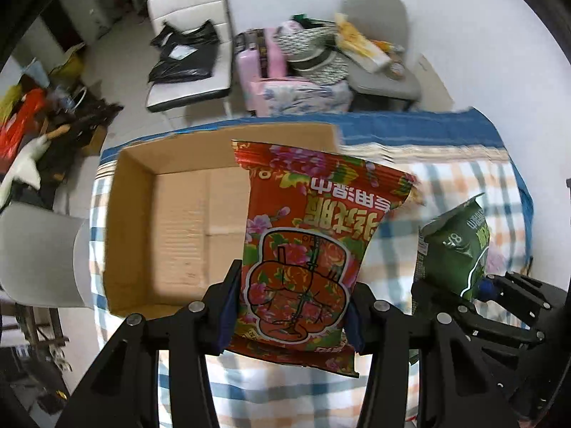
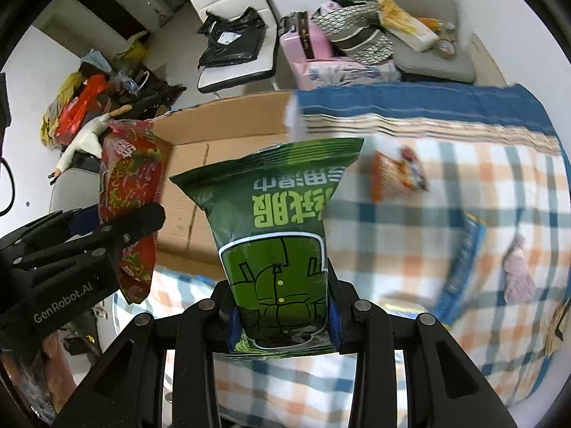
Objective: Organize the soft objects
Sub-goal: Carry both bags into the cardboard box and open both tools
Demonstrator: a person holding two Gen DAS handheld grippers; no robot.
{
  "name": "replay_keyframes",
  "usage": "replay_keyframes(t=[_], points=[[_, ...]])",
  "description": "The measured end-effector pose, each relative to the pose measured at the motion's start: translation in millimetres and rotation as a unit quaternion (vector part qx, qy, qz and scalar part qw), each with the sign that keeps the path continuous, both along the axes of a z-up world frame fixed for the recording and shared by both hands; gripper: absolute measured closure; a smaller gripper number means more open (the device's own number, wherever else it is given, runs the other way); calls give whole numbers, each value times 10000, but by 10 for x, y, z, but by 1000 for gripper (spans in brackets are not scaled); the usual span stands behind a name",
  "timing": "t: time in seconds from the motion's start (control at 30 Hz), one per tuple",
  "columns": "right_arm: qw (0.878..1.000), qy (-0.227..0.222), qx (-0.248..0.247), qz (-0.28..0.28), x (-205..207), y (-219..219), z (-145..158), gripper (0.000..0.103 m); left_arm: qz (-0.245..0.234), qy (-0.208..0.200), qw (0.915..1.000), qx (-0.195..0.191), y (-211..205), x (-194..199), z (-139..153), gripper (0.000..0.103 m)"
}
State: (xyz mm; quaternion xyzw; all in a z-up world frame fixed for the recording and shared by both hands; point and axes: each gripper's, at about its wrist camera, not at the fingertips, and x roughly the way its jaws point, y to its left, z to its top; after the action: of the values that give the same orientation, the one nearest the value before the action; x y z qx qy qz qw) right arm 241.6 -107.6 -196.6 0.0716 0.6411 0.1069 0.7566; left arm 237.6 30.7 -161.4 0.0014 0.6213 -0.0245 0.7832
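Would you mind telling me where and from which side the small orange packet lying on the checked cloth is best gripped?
Grip the orange packet across its narrow width, near one crimped end, coming down from above. It lies flat on the checked cloth with space around it, so a top approach looks freest. Both grippers are full: the right gripper holds the green bag, the left gripper the red bag.

Red bag (image 1: 303, 249): glossy printed plastic film, crinkled. Green bag (image 2: 278, 249): same film, slight sheen. Box (image 1: 178, 221): matt corrugated cardboard. Bed cover (image 2: 446, 214): woven checked cloth. Left gripper (image 1: 291, 314), right gripper (image 2: 282, 321): matt black plastic, metal rivets.
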Motion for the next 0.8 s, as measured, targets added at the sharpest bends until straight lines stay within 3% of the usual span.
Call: replay_keyframes(t=[0.17, 0.3, 0.57, 0.8], points=[[9998, 156, -144, -7, 427, 535, -164, 64, 234, 344, 9990, -165, 549, 428, -277, 57], [9986, 432, -256, -142, 768, 867, -469, 64, 286, 794, 9958, -341, 866, 788, -619, 57], [9941, 858, -581, -309, 1209, 1167, -1091, 64, 232, 1484, 9856, -782, 1013, 1221, -1263, 57], [9917, 930, -767, -451, 1442, 1226, -1326, 63, 208, 1562, 9844, -786, 987, 1334, -1411, 57]])
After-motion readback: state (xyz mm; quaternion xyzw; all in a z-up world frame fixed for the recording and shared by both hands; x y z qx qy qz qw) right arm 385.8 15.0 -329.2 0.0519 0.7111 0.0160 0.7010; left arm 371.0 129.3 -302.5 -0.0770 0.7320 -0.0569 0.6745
